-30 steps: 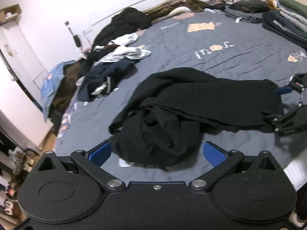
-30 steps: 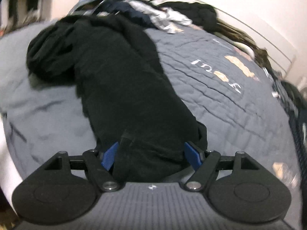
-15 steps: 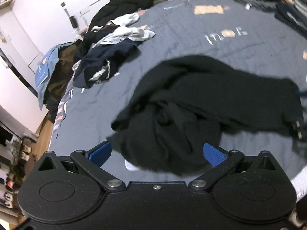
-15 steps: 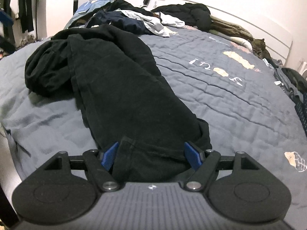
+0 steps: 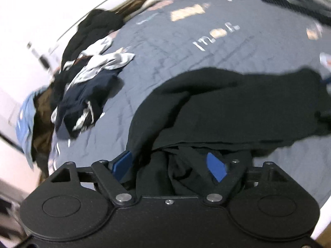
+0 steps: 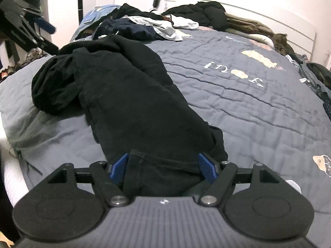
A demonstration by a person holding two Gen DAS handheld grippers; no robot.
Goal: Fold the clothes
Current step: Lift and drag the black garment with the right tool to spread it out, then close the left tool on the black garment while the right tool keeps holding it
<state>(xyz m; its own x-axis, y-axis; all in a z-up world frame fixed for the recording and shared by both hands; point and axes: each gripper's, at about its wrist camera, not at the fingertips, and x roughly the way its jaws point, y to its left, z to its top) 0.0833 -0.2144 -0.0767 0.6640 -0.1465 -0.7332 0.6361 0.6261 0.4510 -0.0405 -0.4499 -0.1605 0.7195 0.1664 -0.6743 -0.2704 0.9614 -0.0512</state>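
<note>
While we work at the near edge of the bed, the black garment (image 6: 132, 95) lies stretched along the grey quilt (image 6: 258, 111), one end bunched in a heap toward the far left of the right wrist view and the other end running down to our right gripper (image 6: 163, 166). That gripper's blue pads (image 6: 119, 166) stand apart with a flat band of the black cloth filling the space between them; the fabric reaches both pads, but we cannot tell whether they press on it. In the left wrist view, which is blurred, our left gripper (image 5: 170, 165) sits over the bunched end of the same garment (image 5: 238, 103). Its jaws have just been closing and are still apart, with folds of black cloth between them; the left pad (image 5: 122, 164) is at the cloth's edge, while the right pad (image 5: 216, 166) shows clear on top of the folds. A pile of other clothes (image 5: 82, 91), navy, white and black, lies further up the quilt (image 5: 186, 47) near the wall, well apart from the garment
</note>
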